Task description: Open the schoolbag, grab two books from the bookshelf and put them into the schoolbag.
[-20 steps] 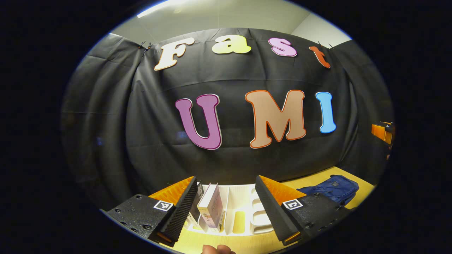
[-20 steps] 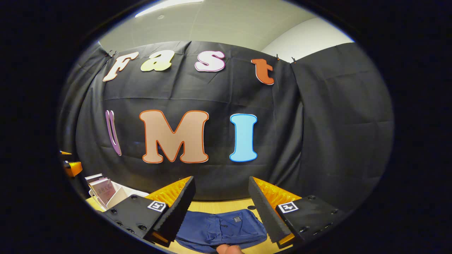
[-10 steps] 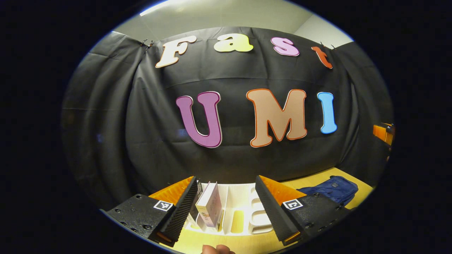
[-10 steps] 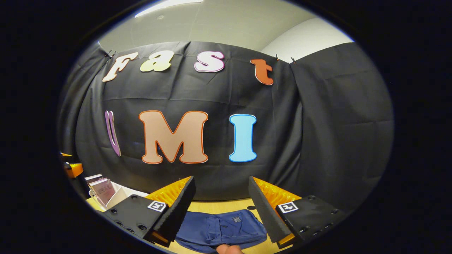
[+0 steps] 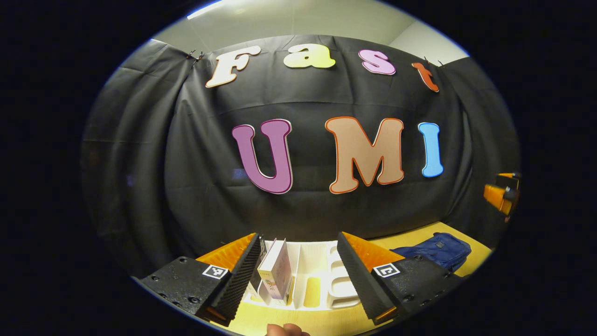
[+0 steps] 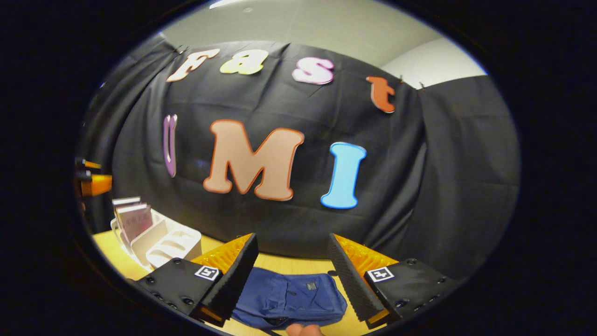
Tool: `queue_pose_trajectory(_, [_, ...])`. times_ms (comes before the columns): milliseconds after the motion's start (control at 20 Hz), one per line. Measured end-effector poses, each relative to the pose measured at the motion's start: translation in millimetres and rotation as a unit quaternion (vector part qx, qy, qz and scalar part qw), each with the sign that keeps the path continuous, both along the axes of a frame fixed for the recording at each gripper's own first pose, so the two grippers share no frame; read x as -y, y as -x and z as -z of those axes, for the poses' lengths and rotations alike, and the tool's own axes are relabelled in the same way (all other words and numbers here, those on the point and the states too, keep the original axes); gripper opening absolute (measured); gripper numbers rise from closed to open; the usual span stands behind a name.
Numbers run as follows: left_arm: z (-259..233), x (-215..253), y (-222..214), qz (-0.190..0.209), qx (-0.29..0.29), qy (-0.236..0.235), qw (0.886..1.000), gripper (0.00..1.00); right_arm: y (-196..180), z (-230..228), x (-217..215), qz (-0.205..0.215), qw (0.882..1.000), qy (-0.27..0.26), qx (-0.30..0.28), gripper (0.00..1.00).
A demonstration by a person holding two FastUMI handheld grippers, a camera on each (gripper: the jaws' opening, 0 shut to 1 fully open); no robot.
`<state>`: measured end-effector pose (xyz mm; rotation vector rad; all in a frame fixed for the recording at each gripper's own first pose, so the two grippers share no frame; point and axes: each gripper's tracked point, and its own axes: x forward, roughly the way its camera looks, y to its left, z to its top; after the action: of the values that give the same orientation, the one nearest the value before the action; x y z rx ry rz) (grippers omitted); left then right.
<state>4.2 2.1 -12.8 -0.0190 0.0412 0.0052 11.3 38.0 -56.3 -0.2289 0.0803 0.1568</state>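
Left gripper view has the left gripper (image 5: 298, 273) spread apart over the white bookshelf (image 5: 322, 280) holding upright books (image 5: 276, 270), while the right gripper (image 6: 291, 275), also apart, hangs above the blue schoolbag (image 6: 291, 298) lying flat on the tabletop (image 6: 116, 254).

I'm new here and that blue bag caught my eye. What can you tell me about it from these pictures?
The dark blue fabric schoolbag lies flat on the yellow wooden tabletop, slack and looking fairly empty. Its front shows a zipped pocket with a small square patch near the top. It looks closed, with nothing touching it but the table. The right hand-held gripper hangs open just before it. In the left gripper view the bag lies right of the white plastic bookshelf.
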Motion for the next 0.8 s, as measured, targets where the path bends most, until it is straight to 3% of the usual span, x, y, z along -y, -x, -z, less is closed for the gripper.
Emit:
queue_pose_trajectory(100, [-1,-6,2,-0.007,0.004,-0.001,1.0,0.96,1,35,-10,-0.019,0.998,0.058,-0.015,0.92])
queue_pose_trajectory(150, [0,-3,5,0.001,0.002,0.001,1.0,1.0,1,55,-15,-0.031,0.995,0.093,-0.027,0.92])
queue_pose_trajectory(200, [2,2,8,0.011,-0.002,0.005,1.0,0.96,2,76,-17,-0.043,0.99,0.128,-0.037,0.98])
queue_pose_trajectory(250, [7,1,8,0.012,-0.009,0.006,1.0,0.97,4,93,-19,-0.055,0.984,0.163,-0.045,0.92])
queue_pose_trajectory(350, [7,-5,10,0.001,-0.012,0.007,1.0,1.0,13,133,-29,-0.092,0.969,0.224,-0.054,0.91])
queue_pose_trajectory(450, [7,-11,14,-0.009,-0.012,0.006,1.0,0.96,19,180,-39,-0.132,0.946,0.287,-0.068,0.9])
queue_pose_trajectory(600, [6,-23,17,-0.023,-0.015,-0.008,1.0,1.0,20,246,-50,-0.178,0.92,0.333,-0.107,0.89])
queue_pose_trajectory(650, [6,-29,20,-0.03,-0.012,-0.012,0.999,0.96,14,260,-53,-0.188,0.911,0.347,-0.116,1.0])
queue_pose_trajectory(700, [5,-35,23,-0.037,-0.013,-0.016,0.999,0.96,7,270,-55,-0.192,0.906,0.36,-0.115,0.88])
queue_pose_trajectory(800, [5,-43,29,-0.048,-0.013,-0.019,0.999,1.0,5,286,-56,-0.196,0.892,0.39,-0.118,0.88])
